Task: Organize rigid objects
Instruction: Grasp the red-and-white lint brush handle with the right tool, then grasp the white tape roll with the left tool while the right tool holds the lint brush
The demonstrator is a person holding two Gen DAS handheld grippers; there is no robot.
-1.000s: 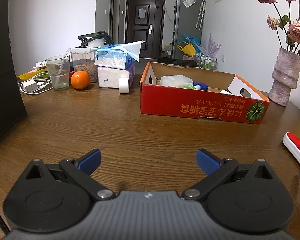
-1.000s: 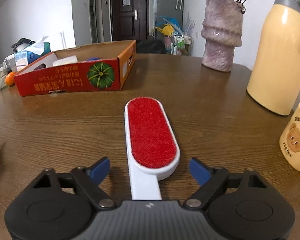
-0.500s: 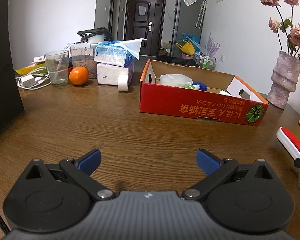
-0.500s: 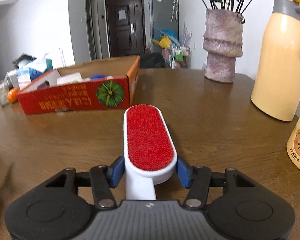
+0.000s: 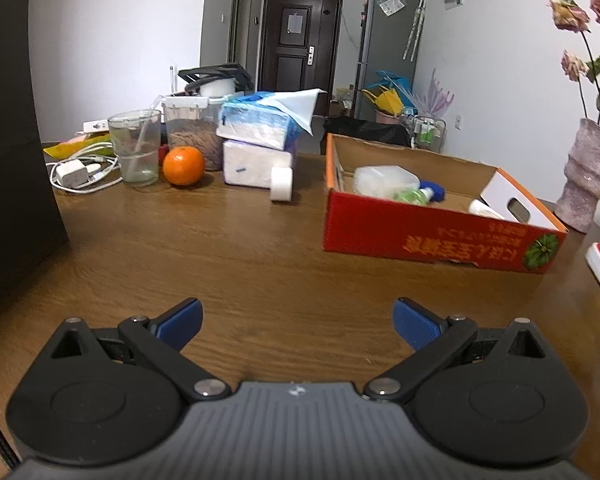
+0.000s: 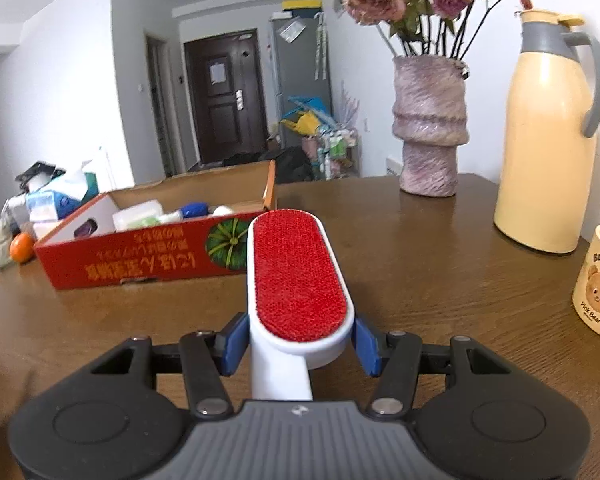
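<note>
- Your left gripper (image 5: 296, 320) hangs over bare wooden table (image 5: 236, 264), jaws spread wide with nothing between them.
- Open tabletop runs ahead of it to the red cardboard box (image 5: 432, 236). To the left a tall dark panel (image 5: 12, 140) stands close and bounds that side.
- Far clutter sits along the back edge: a drinking glass (image 5: 135, 146), an orange (image 5: 183, 165), stacked tissue packs (image 5: 260, 140) and a small white roll (image 5: 281, 183). All are well apart from your left gripper.
- Your right gripper (image 6: 298, 342) has just been closing; its blue pads (image 6: 236, 340) now press both sides of the lint brush (image 6: 296, 280) near the neck, where the head meets the white handle.
- The brush is raised off the table, with its tip overlapping the box's near corner in the right wrist view.
- To the right stand a cream thermos jug (image 6: 548, 140) and a bear-print mug (image 6: 598, 280); a purple vase (image 6: 430, 128) sits behind. Clear tabletop lies between them and the brush.
- The brush has a white oblong body with a red bristled pad facing up.
- The box holds a white container (image 5: 384, 178) and a green bottle (image 5: 414, 196).
</note>
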